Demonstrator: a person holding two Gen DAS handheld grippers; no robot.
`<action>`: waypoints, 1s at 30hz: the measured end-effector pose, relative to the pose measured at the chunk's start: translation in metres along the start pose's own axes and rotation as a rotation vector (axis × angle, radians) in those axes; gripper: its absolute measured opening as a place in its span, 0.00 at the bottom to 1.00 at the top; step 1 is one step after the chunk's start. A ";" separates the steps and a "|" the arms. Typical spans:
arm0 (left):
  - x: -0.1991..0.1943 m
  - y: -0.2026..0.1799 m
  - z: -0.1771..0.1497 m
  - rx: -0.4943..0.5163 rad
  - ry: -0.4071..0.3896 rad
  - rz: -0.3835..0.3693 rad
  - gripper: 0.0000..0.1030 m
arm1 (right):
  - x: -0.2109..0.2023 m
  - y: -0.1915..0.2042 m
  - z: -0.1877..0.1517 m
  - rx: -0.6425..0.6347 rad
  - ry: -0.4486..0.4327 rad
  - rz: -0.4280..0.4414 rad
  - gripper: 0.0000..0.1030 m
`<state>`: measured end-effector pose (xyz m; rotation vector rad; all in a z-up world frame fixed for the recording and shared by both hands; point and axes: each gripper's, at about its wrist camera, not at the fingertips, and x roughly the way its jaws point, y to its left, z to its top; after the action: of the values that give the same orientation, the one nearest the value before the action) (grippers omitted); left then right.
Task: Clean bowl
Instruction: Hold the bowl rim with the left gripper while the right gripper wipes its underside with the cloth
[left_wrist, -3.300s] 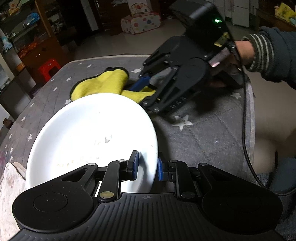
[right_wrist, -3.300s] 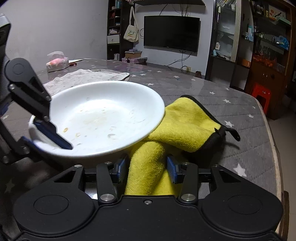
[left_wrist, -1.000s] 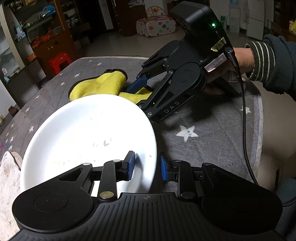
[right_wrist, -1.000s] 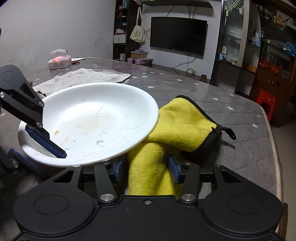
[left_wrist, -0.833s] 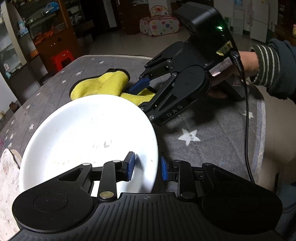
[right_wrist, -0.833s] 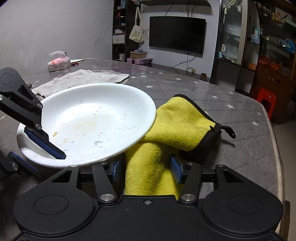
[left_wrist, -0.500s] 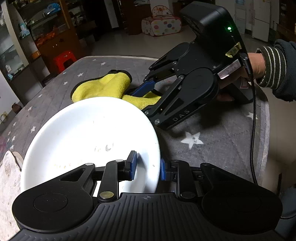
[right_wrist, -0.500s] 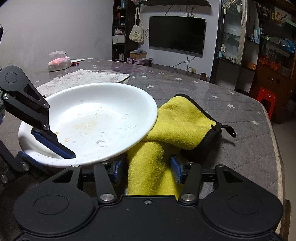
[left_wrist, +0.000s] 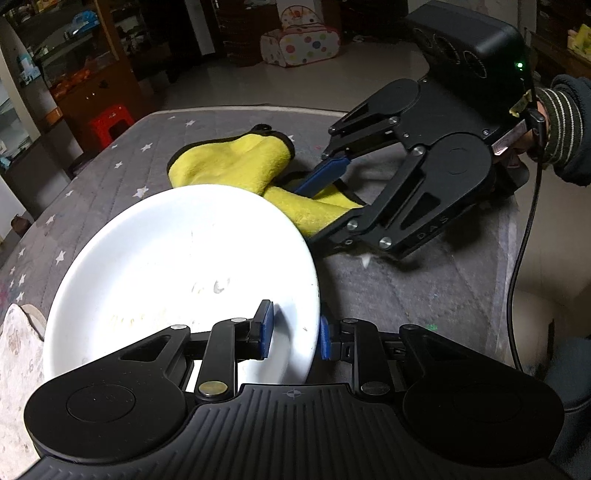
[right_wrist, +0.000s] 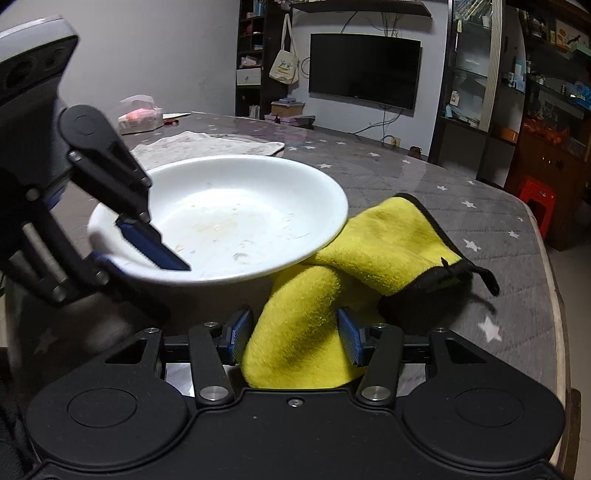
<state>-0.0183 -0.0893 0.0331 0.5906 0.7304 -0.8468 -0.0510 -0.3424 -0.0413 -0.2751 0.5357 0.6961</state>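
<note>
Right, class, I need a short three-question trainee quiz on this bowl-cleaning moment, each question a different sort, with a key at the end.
1. True or false: the left gripper is clamped on the rim of the bowl.
2. Multiple choice: what sits between the fingers of the right gripper? A) a sponge B) the yellow cloth C) a spoon
3. Fill in: the inside of the bowl shows small food ____.

Key
1. True: one blue pad lies inside the rim, the other outside.
2. B: a folded part of the yellow cloth is gripped, while the rest lies on the grey starred table.
3. Stains: it is not yet wiped clean.
</note>
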 end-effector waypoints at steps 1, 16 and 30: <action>0.000 0.000 -0.001 0.001 -0.001 -0.002 0.25 | -0.001 0.000 -0.001 0.004 -0.002 -0.001 0.53; -0.002 -0.006 -0.003 0.005 -0.007 -0.004 0.25 | 0.025 -0.018 0.015 0.042 0.003 -0.042 0.53; -0.008 -0.013 -0.008 -0.063 -0.017 0.025 0.30 | 0.035 -0.027 0.014 0.049 0.000 -0.037 0.53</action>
<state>-0.0351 -0.0871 0.0322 0.5351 0.7307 -0.8023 -0.0050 -0.3383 -0.0468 -0.2384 0.5460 0.6464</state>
